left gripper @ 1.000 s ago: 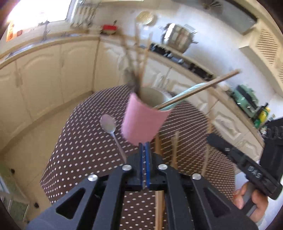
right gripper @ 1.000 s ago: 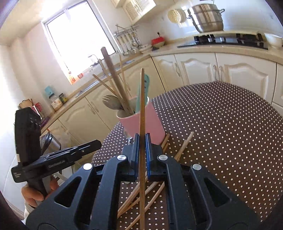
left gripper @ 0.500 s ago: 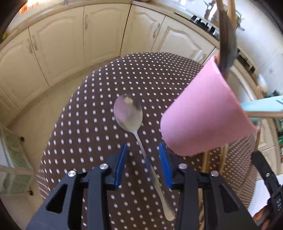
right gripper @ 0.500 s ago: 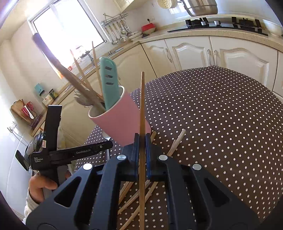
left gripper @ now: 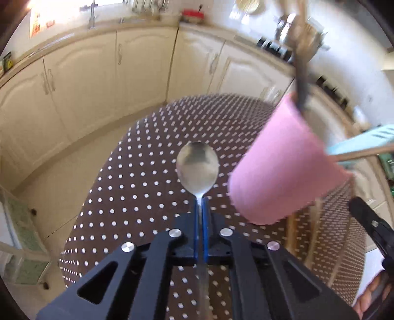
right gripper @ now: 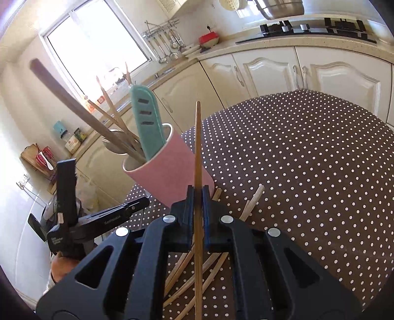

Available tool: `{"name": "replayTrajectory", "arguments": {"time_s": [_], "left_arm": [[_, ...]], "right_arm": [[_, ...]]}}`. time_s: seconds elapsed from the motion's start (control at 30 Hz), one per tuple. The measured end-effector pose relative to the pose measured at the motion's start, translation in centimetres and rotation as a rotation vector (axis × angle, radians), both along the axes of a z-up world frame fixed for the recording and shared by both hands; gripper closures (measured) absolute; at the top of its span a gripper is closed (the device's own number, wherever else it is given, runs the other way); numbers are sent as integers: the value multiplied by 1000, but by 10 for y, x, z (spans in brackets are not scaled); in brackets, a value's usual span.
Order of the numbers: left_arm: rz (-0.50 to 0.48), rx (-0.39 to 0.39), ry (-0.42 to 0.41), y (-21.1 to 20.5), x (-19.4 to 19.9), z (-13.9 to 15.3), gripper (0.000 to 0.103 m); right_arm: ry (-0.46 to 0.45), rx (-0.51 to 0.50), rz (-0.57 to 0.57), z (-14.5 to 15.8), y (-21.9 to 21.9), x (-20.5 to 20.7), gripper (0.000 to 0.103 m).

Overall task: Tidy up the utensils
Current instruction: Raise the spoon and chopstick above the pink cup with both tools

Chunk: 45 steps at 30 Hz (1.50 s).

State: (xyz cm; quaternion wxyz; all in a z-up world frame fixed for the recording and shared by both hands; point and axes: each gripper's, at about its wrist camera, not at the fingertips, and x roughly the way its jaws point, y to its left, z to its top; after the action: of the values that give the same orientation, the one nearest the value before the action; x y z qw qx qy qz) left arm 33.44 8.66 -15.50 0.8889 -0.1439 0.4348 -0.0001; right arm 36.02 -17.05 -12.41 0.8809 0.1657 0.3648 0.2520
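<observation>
My left gripper (left gripper: 201, 204) is shut on the handle of a metal spoon (left gripper: 197, 169), whose bowl points away over the dotted tablecloth (left gripper: 138, 187). A pink cup (left gripper: 283, 169) stands just right of it, holding a teal utensil, a dark-handled utensil and wooden sticks. In the right wrist view the pink cup (right gripper: 170, 169) stands just ahead and left of my right gripper (right gripper: 197, 194), which is shut on a wooden chopstick (right gripper: 197, 152) pointing up and forward. Several loose chopsticks (right gripper: 248, 206) lie on the table under that gripper. The left gripper (right gripper: 108, 216) shows at lower left.
The round table (right gripper: 307, 157) has a brown cloth with white dots. Cream kitchen cabinets (left gripper: 81, 81) and a counter curve around it. A hob (right gripper: 315, 27) and a steel pot (right gripper: 278, 7) are on the far counter. The floor (left gripper: 61, 177) lies beyond the table's left edge.
My left gripper went from shut to open over the spoon, then closed on its handle. My right gripper kept hold of the chopstick and shifted slightly, the cup now appearing further left.
</observation>
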Motion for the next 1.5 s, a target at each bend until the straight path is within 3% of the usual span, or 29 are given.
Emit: {"name": "replayTrajectory", "arguments": {"time_s": [0.2, 0.47, 0.63, 0.73, 1.2, 1.5], "left_arm": [[-2, -23, -208, -5, -48, 29, 100], [-36, -83, -444, -10, -99, 62, 100], [-59, -90, -554, -16, -105, 92, 100], [-73, -83, -615, -21, -106, 109, 100], [-81, -77, -801, -36, -54, 142, 100], [-46, -62, -843, -40, -25, 129, 100]], "right_arm": [[-110, 35, -40, 19, -12, -27, 96], [-357, 165, -126, 58, -33, -75, 96], [-539, 193, -52, 87, -13, -94, 96], [-599, 157, -7, 98, 9, -90, 96], [-726, 97, -70, 110, 45, -29, 96], [-781, 88, -92, 114, 53, -9, 96]]}}
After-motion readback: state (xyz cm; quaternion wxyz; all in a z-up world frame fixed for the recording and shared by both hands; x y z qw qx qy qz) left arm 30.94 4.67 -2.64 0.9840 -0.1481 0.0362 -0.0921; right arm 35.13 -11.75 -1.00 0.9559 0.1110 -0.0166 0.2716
